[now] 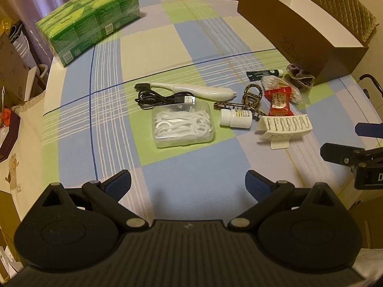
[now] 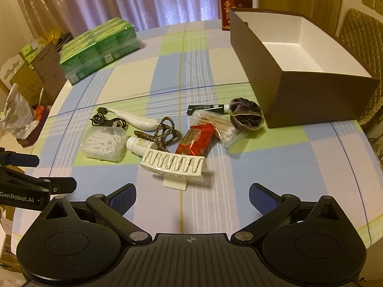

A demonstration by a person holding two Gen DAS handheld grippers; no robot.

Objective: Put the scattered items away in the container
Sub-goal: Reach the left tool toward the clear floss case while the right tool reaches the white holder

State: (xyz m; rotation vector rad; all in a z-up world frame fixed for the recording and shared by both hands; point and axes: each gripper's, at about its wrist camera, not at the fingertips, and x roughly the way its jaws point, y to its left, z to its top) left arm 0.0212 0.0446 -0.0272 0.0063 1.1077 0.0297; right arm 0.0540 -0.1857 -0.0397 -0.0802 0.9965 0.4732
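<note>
Cardboard box (image 2: 311, 95), brown outside and white inside, stands open at the far right of the checked surface (image 2: 167, 71), and the part of its floor that shows holds nothing; its near wall hides the rest. Just before its near corner lies a dark velvet scrunchie (image 2: 245, 116), touching a bag of cotton swabs (image 2: 215, 122) and a small dark tube (image 2: 205, 107). Leftward lie a red sachet (image 2: 196, 141), a white hair claw (image 2: 174, 165), a small white bottle (image 2: 138, 144) under a braided cord (image 2: 165, 131), a clear case of floss picks (image 2: 104, 143), a black USB cable (image 1: 162, 98) and a white toothbrush (image 1: 191, 88). A green wrapped pack (image 1: 91, 26) sits well apart at the far left. Left tongs (image 1: 188, 186) and right tongs (image 2: 191, 199) both hang apart above the near edge, holding nothing. Print on the bottle and sachet is too small to read.
</note>
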